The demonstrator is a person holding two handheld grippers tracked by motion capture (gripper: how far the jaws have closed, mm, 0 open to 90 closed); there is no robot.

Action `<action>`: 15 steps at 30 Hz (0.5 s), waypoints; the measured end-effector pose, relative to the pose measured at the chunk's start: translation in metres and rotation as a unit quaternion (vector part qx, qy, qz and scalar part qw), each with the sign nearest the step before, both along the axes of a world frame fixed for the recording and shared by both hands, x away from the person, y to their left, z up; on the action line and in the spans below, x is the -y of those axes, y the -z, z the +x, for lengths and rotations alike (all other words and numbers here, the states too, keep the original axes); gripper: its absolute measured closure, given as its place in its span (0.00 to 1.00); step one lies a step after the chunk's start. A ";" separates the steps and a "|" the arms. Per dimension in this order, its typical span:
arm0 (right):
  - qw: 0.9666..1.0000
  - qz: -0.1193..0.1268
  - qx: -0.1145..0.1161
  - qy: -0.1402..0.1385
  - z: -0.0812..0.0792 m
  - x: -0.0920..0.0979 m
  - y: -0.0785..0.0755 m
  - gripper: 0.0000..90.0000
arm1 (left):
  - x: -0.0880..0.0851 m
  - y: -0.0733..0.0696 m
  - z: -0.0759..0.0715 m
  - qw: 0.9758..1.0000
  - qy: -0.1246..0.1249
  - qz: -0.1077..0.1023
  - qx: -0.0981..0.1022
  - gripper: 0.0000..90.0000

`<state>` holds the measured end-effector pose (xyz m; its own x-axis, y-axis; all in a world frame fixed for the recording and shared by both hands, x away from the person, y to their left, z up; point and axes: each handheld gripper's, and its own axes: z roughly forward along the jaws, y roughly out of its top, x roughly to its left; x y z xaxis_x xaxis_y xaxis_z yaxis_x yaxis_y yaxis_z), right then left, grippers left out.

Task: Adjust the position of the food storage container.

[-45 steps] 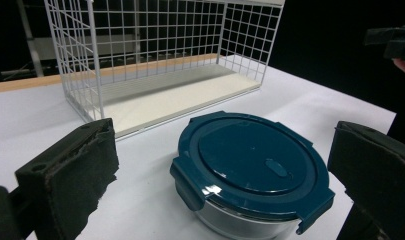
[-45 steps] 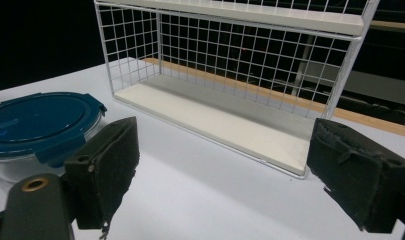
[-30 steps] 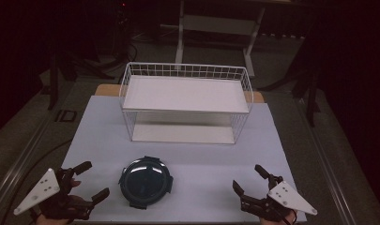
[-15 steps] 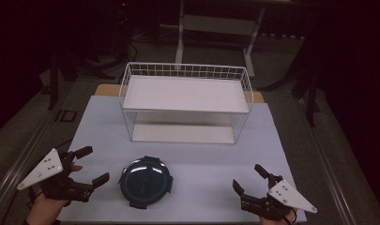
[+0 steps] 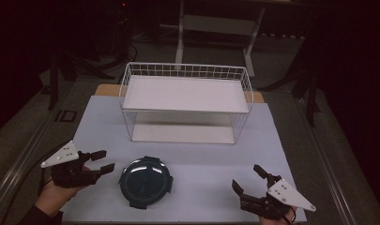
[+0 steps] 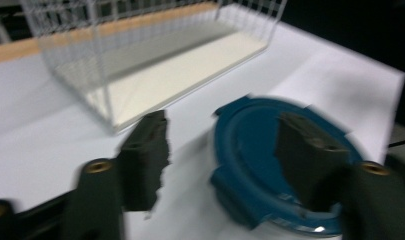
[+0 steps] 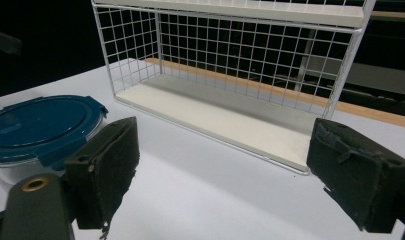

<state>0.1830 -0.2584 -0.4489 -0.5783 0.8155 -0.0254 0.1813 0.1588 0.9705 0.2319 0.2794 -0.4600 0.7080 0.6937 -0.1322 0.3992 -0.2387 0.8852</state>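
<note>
Two grippers over table: left gripper [image 5: 102, 161] jaws just narrowing, nothing gripped, beside blue-lidded box [image 5: 145, 181]. Right gripper [image 5: 248, 182] jaws wide, empty.

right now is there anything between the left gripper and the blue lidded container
Nothing: the high view shows bare white table between the left gripper and the container.

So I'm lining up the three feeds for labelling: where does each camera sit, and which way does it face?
High view: above the person's side, looking forward and down on the table; shows the left gripper, right gripper and a hand.
Left gripper view: rides the left gripper, jaws just closing partway with nothing pinched, facing the blue-lidded container.
Right gripper view: rides the right gripper, open jaws facing the white wire rack.
Shared: all three show the container and rack.
</note>
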 end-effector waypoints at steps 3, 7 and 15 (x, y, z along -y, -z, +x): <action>1.000 0.000 -0.001 -0.002 0.000 0.000 0.000 0.15 | 0.000 0.008 0.004 1.000 -0.011 0.022 -0.011 0.58; 1.000 0.001 -0.002 -0.004 0.000 0.000 0.000 0.15 | 0.004 0.023 0.009 0.997 -0.003 0.069 -0.038 0.84; 1.000 0.001 -0.004 -0.006 0.000 0.000 0.000 0.15 | 0.013 0.040 0.004 0.991 0.035 0.107 -0.076 1.00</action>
<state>0.1828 -0.2582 -0.4493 -0.5885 0.8083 -0.0193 0.1869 0.1593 0.9694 0.2359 0.2664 -0.5001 0.7393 0.6664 -0.0965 0.4990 -0.4460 0.7430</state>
